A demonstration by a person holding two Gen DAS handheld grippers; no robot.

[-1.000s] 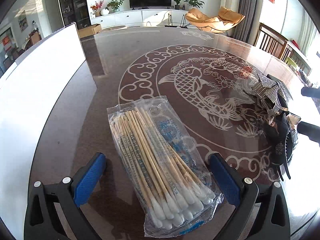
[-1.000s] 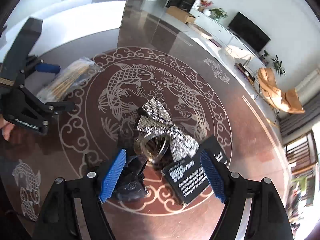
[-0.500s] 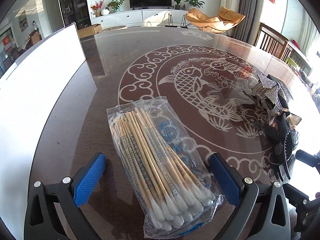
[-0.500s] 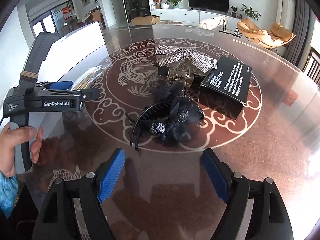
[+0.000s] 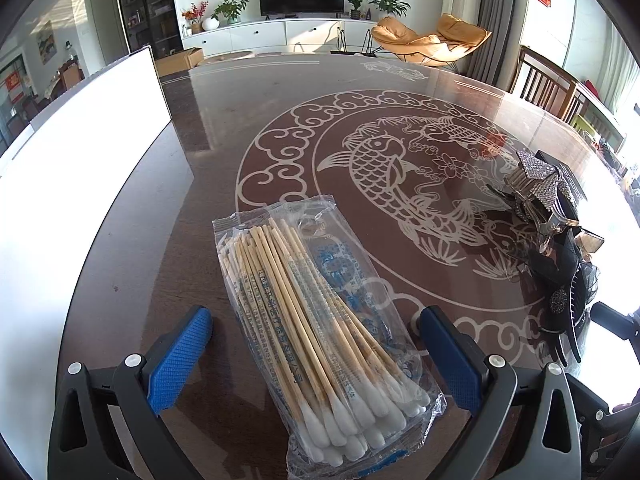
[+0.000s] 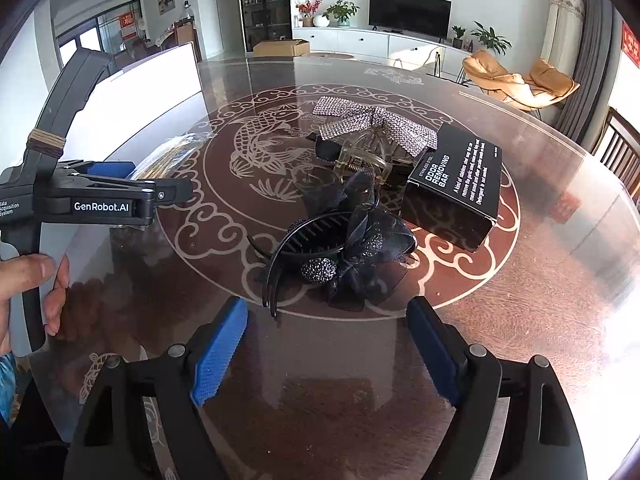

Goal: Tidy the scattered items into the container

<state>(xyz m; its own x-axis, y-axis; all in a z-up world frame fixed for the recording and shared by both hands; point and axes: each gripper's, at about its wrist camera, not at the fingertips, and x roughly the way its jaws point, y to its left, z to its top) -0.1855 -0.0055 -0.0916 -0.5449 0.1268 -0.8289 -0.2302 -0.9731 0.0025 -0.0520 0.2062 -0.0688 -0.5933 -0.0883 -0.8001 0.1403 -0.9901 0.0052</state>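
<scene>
A clear bag of cotton swabs (image 5: pixel 320 320) lies on the dark patterned table between the open fingers of my left gripper (image 5: pixel 316 344), which is empty. In the right wrist view a black hair claw with a mesh flower (image 6: pixel 344 252) lies just ahead of my open, empty right gripper (image 6: pixel 324 344). Behind it are a clear claw clip (image 6: pixel 360 160), a rhinestone bow (image 6: pixel 372 122) and a black "odor removing bar" box (image 6: pixel 456 188). The white container (image 5: pixel 80 168) stands at the left, and also shows in the right wrist view (image 6: pixel 148 92).
The left gripper's body (image 6: pixel 92 196) and the hand holding it are at the left of the right wrist view. The hair items (image 5: pixel 552 232) sit at the right of the left wrist view. Wooden chairs (image 5: pixel 548 88) stand at the table's far right edge.
The right gripper has swung from looking down over the bow and box to a low position near the table edge facing the black hair claw. The left gripper has stayed put.
</scene>
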